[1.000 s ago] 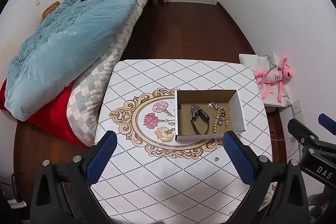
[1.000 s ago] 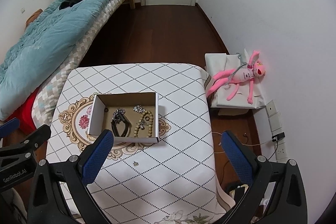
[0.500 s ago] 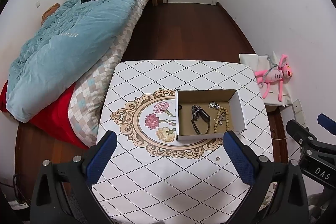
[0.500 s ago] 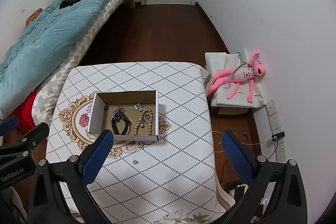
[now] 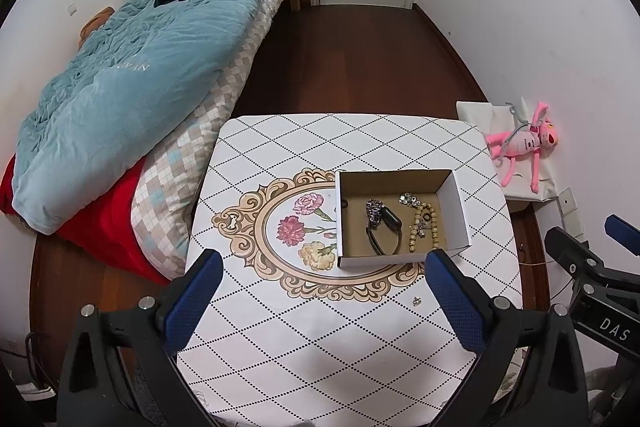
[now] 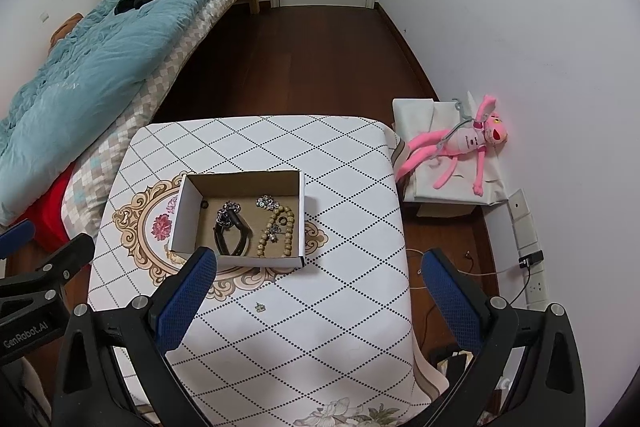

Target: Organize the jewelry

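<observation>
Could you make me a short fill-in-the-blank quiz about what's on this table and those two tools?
1. The beaded bracelet lies inside the open cardboard ____.
2. One tiny charm lies loose on the ____, in front of the box.
3. Both the left tool and the right tool have their blue fingers spread ____.
4. The plush toy lying on the white package by the wall is coloured ____.

Missing words: box; tablecloth; open; pink

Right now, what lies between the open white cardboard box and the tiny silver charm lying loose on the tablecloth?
Only bare tablecloth with its ornate tan border print separates the cardboard box from the silver charm; the right wrist view shows it best.
</observation>
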`<state>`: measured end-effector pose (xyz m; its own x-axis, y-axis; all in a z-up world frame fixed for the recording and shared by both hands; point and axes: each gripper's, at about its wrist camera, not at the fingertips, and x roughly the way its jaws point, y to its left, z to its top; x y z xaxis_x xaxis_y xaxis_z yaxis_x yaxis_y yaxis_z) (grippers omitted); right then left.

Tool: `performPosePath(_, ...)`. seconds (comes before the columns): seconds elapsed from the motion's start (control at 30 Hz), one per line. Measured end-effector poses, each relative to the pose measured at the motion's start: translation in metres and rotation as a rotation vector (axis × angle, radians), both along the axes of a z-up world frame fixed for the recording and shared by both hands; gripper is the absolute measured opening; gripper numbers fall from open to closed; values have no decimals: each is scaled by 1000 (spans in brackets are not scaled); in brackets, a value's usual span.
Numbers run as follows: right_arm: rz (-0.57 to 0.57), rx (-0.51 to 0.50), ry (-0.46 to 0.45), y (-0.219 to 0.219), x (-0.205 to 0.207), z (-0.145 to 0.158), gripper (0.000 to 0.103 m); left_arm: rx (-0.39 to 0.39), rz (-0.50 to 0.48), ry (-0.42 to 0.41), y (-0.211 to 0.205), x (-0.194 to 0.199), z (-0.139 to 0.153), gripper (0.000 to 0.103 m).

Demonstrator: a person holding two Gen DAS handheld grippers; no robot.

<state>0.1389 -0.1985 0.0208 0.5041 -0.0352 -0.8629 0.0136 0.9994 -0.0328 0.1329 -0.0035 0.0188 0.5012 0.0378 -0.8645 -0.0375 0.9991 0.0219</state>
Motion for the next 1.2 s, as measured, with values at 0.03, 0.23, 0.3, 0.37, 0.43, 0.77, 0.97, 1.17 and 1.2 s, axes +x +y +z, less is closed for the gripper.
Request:
performPosePath(0.03,0,-1,1,0,0,0,103,-1,0,-1,0,-1,0,103)
performPosePath(0.23,2,2,0,-1,1,0,103,-1,-11,-12,0,-2,2,103)
performPosePath(0.3,2,0,-1,0,0,0,103,-1,-11,-11,0,-2,2,103)
performPosePath(0.37,2,2,0,0,0,0,103,1,-12,-10,0,-1,2,103)
performPosePath(0.43,2,1,-1,0,0,0,103,1,-11,-8,1,-1,2,103)
performPosePath(0.77,1,-1,0,0,1,0,103,0,-5,-6,1,-3,-1,103)
performPosePath(0.97,-1,-5,3,-2,-2,1,103,-2,-5,-5,2,-5,-3,103)
performPosePath(1.17,1,-1,17,-3,-2,-2,103,-8,-7,-2,1,-5,-4,103)
performPosePath(1.2,2,-2,18,-3,-3,-3,103,-8,-6,-2,1,-5,-4,103)
